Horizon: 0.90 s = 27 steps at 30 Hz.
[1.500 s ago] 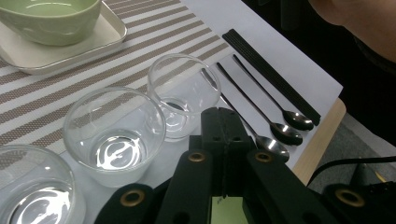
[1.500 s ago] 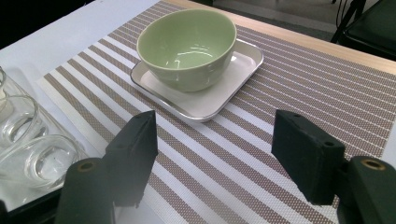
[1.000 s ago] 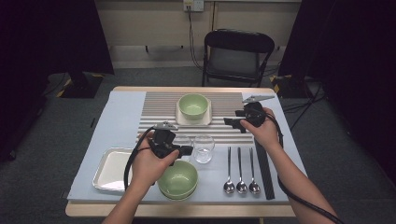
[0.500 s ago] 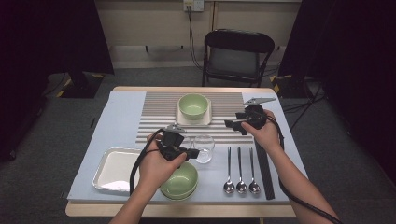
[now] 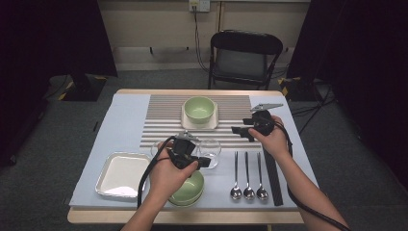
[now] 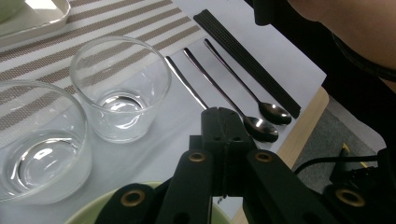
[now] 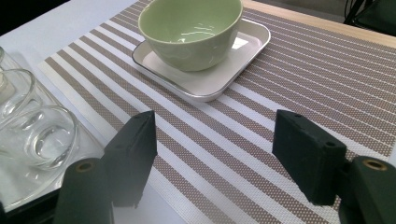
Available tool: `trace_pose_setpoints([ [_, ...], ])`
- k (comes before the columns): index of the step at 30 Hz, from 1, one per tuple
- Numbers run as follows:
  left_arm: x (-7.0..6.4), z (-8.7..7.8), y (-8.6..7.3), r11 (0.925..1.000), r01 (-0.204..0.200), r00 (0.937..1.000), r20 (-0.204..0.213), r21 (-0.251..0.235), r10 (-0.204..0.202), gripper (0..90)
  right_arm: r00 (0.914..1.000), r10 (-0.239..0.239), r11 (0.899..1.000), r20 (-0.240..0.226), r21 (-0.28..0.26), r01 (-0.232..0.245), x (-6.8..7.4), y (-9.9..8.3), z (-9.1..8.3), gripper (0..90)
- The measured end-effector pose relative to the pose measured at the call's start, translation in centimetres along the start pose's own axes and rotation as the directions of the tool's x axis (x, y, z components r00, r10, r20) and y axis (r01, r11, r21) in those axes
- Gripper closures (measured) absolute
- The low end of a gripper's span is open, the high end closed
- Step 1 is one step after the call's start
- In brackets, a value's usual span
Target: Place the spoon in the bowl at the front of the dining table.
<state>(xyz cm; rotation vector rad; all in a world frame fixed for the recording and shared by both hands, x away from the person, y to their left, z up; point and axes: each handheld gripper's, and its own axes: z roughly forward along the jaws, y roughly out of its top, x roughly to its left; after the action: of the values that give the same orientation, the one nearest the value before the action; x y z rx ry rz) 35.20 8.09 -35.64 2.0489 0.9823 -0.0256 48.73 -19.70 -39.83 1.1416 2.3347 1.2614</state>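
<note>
My left gripper (image 5: 208, 162) is shut with nothing in it, held just over the near green bowls (image 5: 187, 191) and pointing right. Its closed tip (image 6: 224, 119) hangs beside a clear glass (image 6: 121, 88), and a second glass (image 6: 37, 140) stands to the left of that one. My right gripper (image 5: 240, 133) is open and empty above the striped placemat (image 5: 163, 120). Between its spread jaws (image 7: 222, 154) the mat shows bare. Beyond them a green bowl (image 7: 191, 28) sits on a white square plate (image 7: 210, 79).
Three spoons (image 5: 248, 178) lie side by side at the front right, with a black strip (image 5: 272, 175) next to them. A silver tray (image 5: 120, 173) rests at the front left. A black chair (image 5: 245, 57) stands behind the table.
My left gripper has moved right and slightly nearer, over the near bowls and up to the right-hand glass. The right gripper has hardly moved.
</note>
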Motion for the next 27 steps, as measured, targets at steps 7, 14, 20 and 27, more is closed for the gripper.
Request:
trace_pose_setpoints([
  [7,-0.2,0.6,0.0,1.0,-0.002,1.0,-0.009,-0.001,0.002,90.0,1.0,-0.009,1.0,-0.004,0.004,0.009,0.2,-0.1,0.1,30.3],
  [14,-0.6,1.1,-0.2,0.9999,0.005,1.0,-0.006,0.009,-0.005,90.0,0.9999,-0.013,1.0,-0.008,0.003,0.013,0.3,-0.2,0.0,30.3],
  [20,-0.9,1.6,-0.1,0.9997,0.003,1.0,-0.001,0.025,-0.003,90.0,0.9998,-0.018,1.0,-0.009,0.004,0.018,0.3,-0.3,0.0,30.3],
  [27,-1.3,2.3,-0.4,0.9992,0.005,1.0,-0.002,0.041,-0.004,90.0,0.9999,-0.015,1.0,-0.006,0.006,0.015,0.3,-0.5,0.1,30.3],
])
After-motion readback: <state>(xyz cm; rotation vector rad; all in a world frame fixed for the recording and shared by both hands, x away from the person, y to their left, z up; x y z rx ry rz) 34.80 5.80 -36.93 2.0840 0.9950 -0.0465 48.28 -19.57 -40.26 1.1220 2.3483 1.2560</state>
